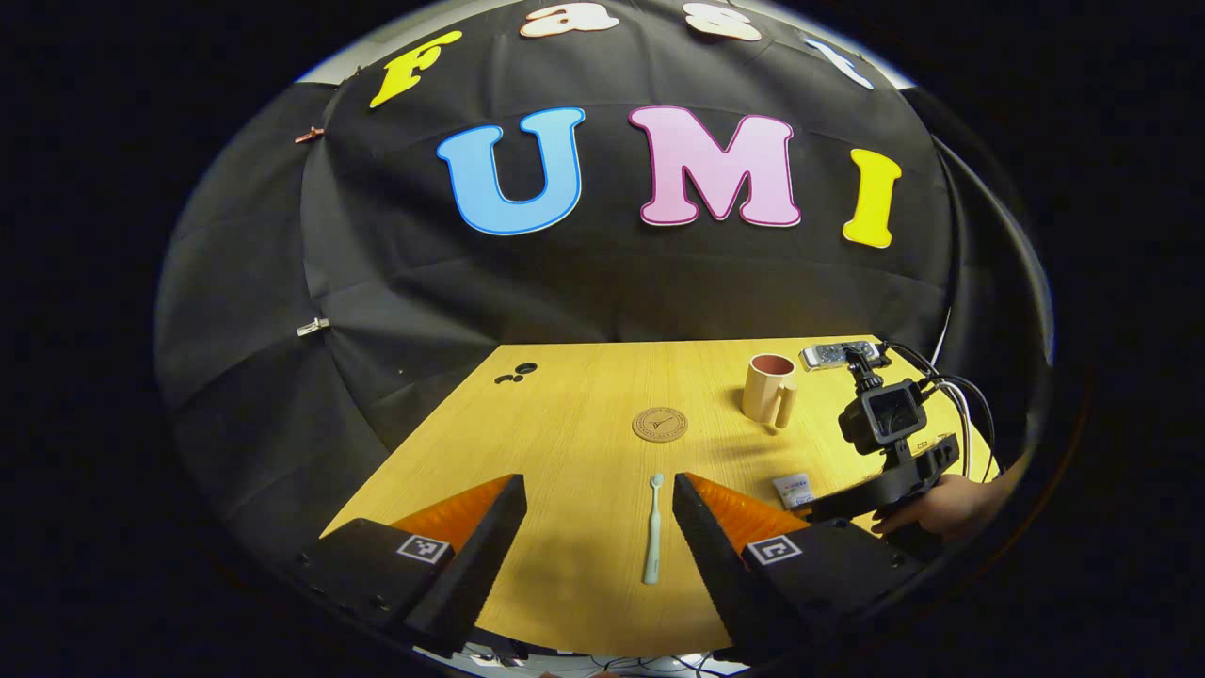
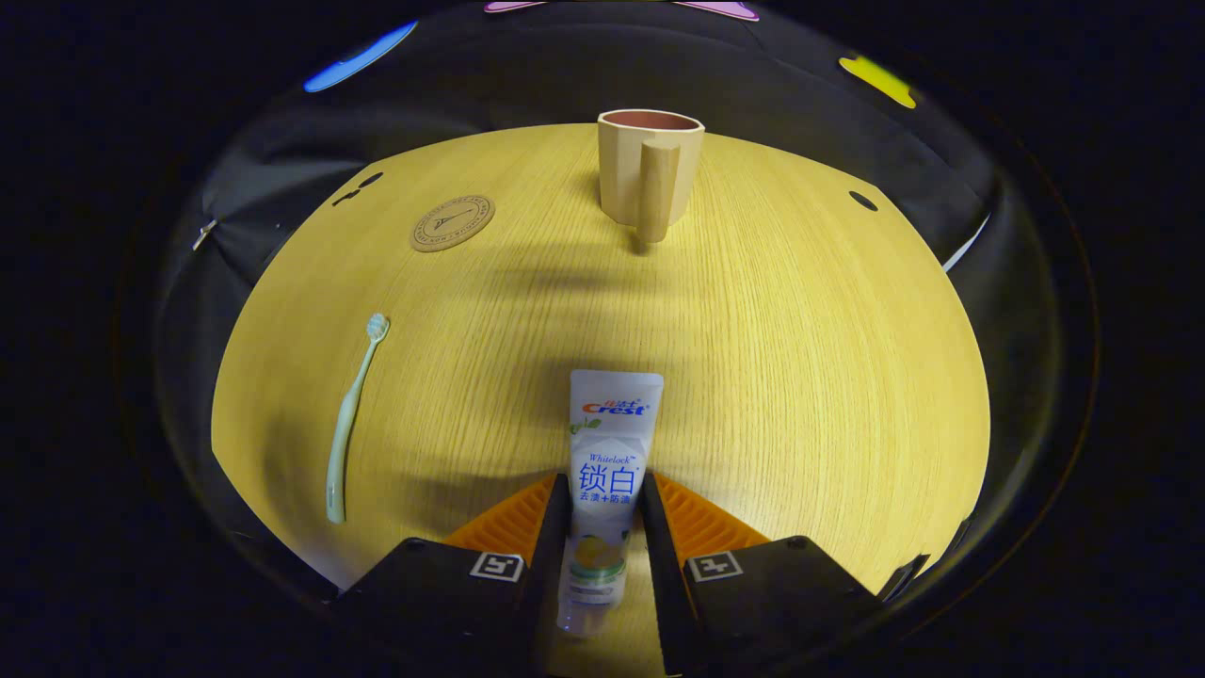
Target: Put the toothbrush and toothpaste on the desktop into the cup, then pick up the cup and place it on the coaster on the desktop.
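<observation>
Toothpaste (image 2: 607, 471) lies flat between the right gripper's (image 2: 602, 504) jaws, which clench its sides on the counter (image 2: 800, 377). Spread wide, the left gripper (image 1: 598, 513) hovers with the toothbrush (image 1: 652, 532) lying between its jaws, untouched. Farther off the cup (image 2: 650, 174) stands upright, the coaster (image 2: 453, 222) to its left.

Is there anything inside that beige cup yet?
The beige handled cup shows a reddish inner wall near its rim, nothing poking out; its bottom is hidden. The pale green toothbrush lies on the wooden desktop.
</observation>
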`<state>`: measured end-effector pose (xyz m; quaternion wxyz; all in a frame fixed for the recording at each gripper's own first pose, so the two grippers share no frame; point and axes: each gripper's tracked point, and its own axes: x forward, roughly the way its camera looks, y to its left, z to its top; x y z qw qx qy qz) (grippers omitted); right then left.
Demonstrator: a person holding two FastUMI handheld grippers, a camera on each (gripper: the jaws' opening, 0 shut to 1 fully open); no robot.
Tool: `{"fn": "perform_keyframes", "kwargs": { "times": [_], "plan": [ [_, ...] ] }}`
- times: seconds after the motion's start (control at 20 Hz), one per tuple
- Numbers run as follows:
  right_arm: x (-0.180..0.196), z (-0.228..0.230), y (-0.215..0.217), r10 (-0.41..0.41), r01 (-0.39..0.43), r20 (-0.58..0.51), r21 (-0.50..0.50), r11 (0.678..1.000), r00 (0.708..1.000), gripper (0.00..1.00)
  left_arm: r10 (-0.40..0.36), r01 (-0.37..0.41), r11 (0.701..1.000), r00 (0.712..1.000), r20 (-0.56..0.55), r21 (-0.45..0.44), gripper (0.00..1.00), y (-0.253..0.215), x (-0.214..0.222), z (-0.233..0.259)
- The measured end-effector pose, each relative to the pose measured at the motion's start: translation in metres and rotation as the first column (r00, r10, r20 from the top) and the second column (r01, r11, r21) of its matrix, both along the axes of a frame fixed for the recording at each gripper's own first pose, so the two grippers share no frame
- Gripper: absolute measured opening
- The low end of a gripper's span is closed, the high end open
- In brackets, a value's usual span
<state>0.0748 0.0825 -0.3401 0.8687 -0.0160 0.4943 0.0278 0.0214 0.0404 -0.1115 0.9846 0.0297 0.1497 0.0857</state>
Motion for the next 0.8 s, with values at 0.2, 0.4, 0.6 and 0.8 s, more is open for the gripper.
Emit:
{"fn": "perform_keyframes", "kwargs": {
  "times": [0.2, 0.4, 0.6, 0.8],
  "plan": [
    [0.001, 0.0, 0.001, 0.025, -0.025, 0.007, 0.007, 1.0, 1.0, 0.48, 0.004, -0.004, 1.0, 1.0, 0.005, -0.011, 0.99, 0.002, -0.005, -0.003],
    [-0.001, 0.001, 0.005, 0.045, -0.045, 0.004, 0.052, 0.998, 0.999, 0.3, 0.012, -0.012, 1.0, 1.0, 0.002, -0.009, 0.99, 0.007, -0.008, -0.008],
    [0.0, 0.002, 0.004, 0.052, -0.049, -0.023, 0.135, 0.99, 0.998, 0.2, 0.028, -0.029, 0.999, 0.999, -0.014, -0.02, 0.99, 0.012, -0.01, -0.016],
    [-0.007, 0.015, -0.009, 0.058, -0.056, -0.01, 0.155, 0.986, 0.998, 0.15, 0.016, -0.018, 0.998, 0.999, -0.034, -0.053, 0.99, 0.012, -0.003, -0.029]
  ]
}}
